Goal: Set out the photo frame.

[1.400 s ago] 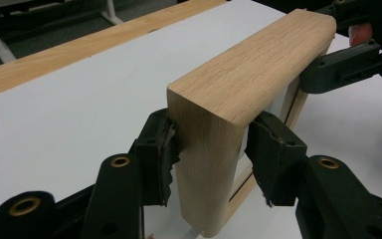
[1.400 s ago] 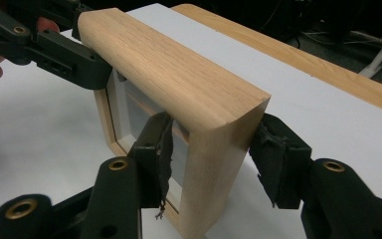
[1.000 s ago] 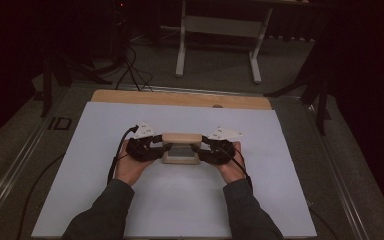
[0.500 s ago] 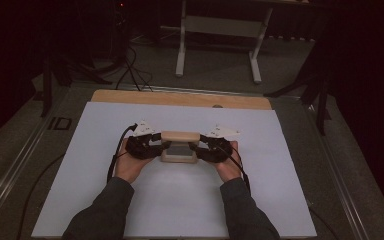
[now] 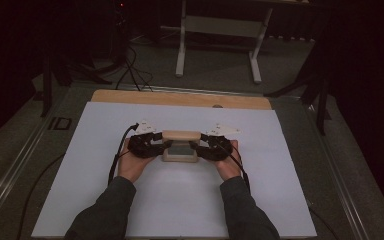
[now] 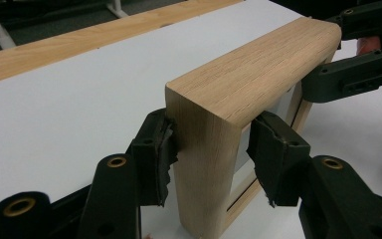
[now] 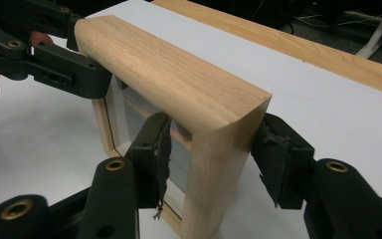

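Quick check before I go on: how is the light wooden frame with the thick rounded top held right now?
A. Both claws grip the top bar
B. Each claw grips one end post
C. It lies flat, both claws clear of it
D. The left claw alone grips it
B: the left claw straddles one end post of the light wooden frame, and the right claw clamps the opposite post.

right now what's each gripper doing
left gripper: closed on the left upright of the light oak wooden frame.
right gripper: closed on that frame's right upright.
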Tool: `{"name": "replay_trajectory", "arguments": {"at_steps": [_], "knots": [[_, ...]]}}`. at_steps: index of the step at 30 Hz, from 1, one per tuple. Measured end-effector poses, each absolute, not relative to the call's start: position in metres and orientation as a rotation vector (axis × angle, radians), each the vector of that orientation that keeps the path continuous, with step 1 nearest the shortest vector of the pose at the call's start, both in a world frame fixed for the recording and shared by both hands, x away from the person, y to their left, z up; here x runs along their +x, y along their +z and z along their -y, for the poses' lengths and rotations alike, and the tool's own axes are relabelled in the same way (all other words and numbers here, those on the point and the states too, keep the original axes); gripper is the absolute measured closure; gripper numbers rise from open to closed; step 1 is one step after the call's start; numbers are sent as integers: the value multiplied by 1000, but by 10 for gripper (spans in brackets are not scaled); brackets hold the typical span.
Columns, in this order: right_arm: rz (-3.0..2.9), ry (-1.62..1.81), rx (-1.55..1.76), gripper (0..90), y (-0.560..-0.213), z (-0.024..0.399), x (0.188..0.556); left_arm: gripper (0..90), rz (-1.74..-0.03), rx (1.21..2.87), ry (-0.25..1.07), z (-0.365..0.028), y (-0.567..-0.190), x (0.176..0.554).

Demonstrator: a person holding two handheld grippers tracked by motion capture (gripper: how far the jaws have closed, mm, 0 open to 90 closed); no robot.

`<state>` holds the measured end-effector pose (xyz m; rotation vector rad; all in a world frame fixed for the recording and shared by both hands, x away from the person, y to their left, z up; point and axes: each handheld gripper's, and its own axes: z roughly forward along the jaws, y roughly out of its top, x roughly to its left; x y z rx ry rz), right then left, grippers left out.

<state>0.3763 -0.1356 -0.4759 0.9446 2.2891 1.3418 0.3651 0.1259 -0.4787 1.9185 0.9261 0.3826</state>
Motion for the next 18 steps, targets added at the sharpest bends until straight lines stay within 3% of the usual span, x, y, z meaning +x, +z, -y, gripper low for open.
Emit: {"name": "replay_trajectory", "arguments": {"at_steps": [18], "knots": [[-2293,1345,973,512,-481,138,382,502,-968,1911,353,-124,-483,372]]}}
